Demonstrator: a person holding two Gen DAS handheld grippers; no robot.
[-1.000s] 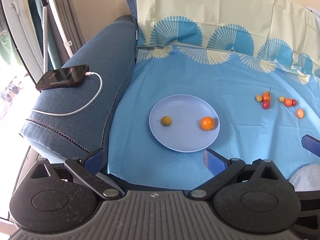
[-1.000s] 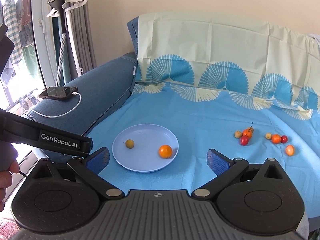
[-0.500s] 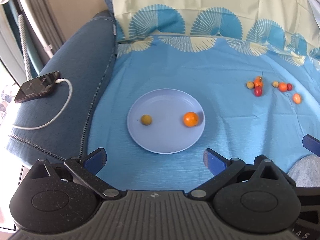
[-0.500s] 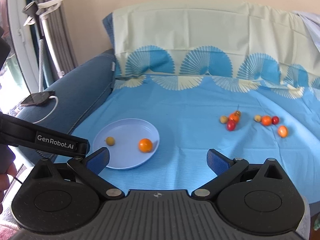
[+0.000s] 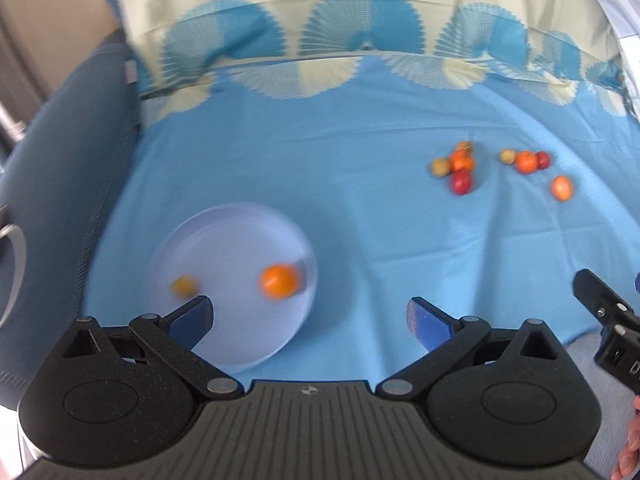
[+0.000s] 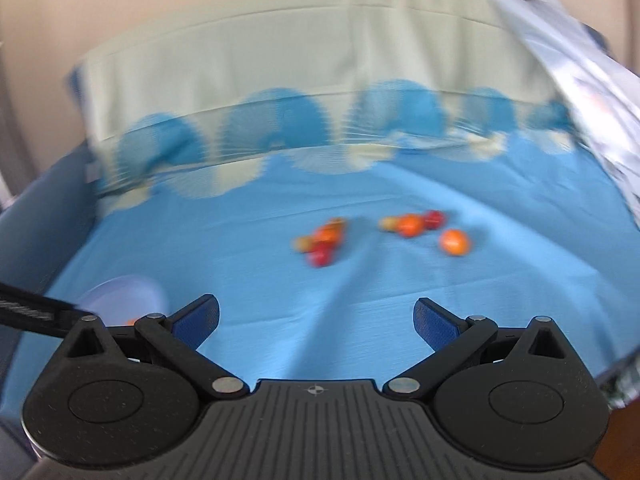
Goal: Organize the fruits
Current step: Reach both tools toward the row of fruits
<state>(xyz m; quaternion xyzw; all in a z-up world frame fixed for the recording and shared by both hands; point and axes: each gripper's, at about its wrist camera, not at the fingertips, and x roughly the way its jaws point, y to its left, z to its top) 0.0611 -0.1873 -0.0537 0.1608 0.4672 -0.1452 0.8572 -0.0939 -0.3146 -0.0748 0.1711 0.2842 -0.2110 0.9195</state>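
Observation:
A pale blue plate (image 5: 224,240) lies on the blue cloth at the lower left of the left wrist view. It holds an orange fruit (image 5: 279,281) and a small yellow fruit (image 5: 184,286). Several small red, orange and yellow fruits (image 5: 460,168) lie loose on the cloth to the right, with an orange one (image 5: 561,188) apart. My left gripper (image 5: 310,316) is open and empty, near the plate's front edge. My right gripper (image 6: 316,318) is open and empty, short of the loose fruits (image 6: 320,242). The plate's rim (image 6: 120,292) shows at its left.
The blue cloth (image 5: 360,220) covers a sofa seat; its fan-patterned part drapes over the backrest (image 6: 300,72). A blue sofa armrest (image 5: 52,168) stands at the left. The right gripper's body (image 5: 608,320) shows at the right edge of the left wrist view.
Both grippers have swung to the right and nearer the cloth. The plate has slid to the left in both views; the loose fruits now sit ahead of the right gripper. The phone has left view.

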